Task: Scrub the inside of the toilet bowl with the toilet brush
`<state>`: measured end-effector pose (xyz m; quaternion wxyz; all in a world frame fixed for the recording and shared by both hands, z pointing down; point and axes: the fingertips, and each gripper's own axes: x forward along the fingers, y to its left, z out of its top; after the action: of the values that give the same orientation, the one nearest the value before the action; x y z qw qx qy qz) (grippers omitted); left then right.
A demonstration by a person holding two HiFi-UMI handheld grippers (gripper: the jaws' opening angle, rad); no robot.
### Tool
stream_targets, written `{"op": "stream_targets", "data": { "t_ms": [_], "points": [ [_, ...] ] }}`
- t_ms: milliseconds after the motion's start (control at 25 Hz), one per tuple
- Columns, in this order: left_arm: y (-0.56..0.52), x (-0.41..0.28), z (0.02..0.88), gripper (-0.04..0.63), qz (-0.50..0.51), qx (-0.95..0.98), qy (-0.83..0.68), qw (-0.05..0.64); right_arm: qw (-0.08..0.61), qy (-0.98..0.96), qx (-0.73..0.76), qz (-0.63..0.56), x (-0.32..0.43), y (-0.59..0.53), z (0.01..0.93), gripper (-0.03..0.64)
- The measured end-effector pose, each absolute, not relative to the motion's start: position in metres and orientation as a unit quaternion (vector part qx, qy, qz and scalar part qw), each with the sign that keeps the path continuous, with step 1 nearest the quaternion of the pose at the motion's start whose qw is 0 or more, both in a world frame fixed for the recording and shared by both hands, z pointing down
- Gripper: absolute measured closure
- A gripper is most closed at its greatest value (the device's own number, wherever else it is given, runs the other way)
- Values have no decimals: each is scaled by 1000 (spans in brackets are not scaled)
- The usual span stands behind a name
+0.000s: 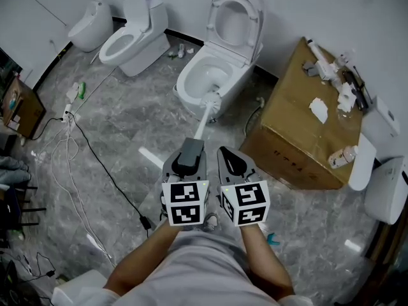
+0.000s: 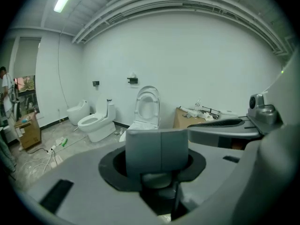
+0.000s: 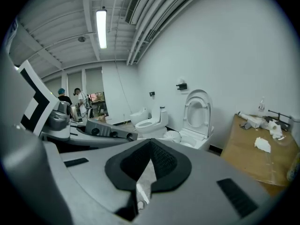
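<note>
One toilet brush (image 1: 204, 122), head-first toward toilet bowl (image 1: 190, 76)

Toilet (image 1: 191, 93) glossy white ceramic; floor (image 1: 146, 107) polished grey stone; box (image 1: 287, 120) matt brown cardboard; brush (image 1: 203, 118) smooth white plastic.

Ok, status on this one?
Left gripper shut on toilet brush, head at toilet bowl front rim. Right gripper shut, empty. Nothing blocking the bowl.
</note>
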<state>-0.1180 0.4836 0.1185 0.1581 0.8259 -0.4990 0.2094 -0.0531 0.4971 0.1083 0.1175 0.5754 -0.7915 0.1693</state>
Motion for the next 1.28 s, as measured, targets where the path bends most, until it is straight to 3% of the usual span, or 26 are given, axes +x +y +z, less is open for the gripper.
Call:
{"op": "stream_targets", "data": {
  "t_ms": [1280],
  "points": [
    [213,-173,188,439,262,838,-423,224,173,-731,617,234,-101,240,167,615]
  ]
}}
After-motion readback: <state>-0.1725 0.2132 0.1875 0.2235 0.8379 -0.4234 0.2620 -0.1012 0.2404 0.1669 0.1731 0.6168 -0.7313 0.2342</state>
